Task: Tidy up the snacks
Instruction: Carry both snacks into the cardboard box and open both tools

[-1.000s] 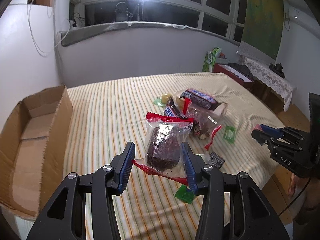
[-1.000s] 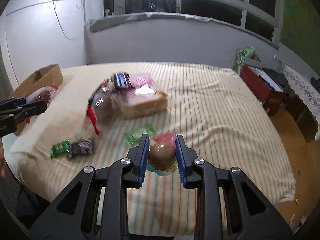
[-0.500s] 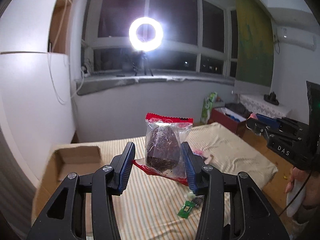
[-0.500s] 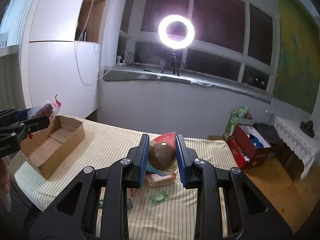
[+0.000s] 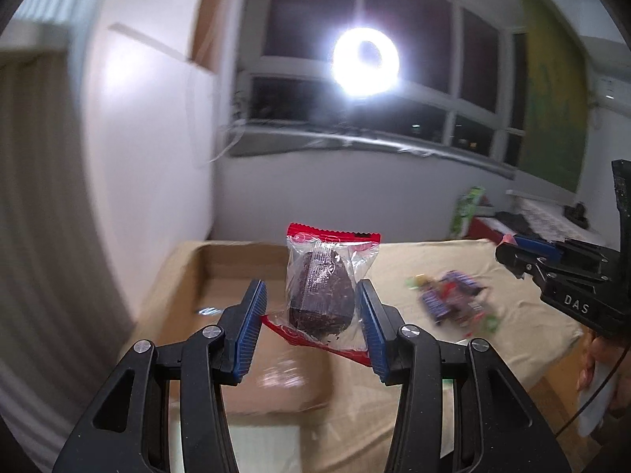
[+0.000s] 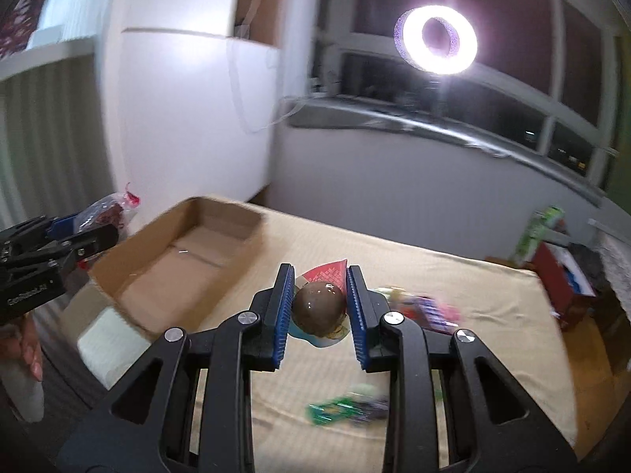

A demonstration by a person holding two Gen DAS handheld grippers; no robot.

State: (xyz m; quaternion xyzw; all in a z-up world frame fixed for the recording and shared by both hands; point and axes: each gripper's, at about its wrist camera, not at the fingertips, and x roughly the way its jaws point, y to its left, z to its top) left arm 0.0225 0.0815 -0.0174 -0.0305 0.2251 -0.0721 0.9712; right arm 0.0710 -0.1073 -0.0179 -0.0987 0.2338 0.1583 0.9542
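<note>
My left gripper (image 5: 311, 295) is shut on a clear packet with red ends (image 5: 329, 276) that holds a dark brown cake. It hangs in the air above the open cardboard box (image 5: 221, 268) at the table's left end. My right gripper (image 6: 319, 287) is shut on a round brown snack in a colourful wrapper (image 6: 318, 307), over the cloth just right of the box (image 6: 189, 260). Each view catches the other gripper: the left gripper (image 6: 79, 232) with its packet (image 6: 114, 213) beside the box, and the right gripper (image 5: 508, 248) at the right edge. The box looks empty.
A blurred pile of snack packets (image 5: 449, 299) lies on the cream cloth-covered table (image 6: 355, 244), with green packets (image 6: 335, 410) nearer me. A white cabinet (image 6: 189, 118) stands behind the box. A ring light (image 6: 435, 39) glares at the window. A red box (image 6: 560, 272) sits on the floor at right.
Both grippers have risen and swung left from the snack pile to the cardboard box, each still holding its snack. The pile has slid to the right in both views.
</note>
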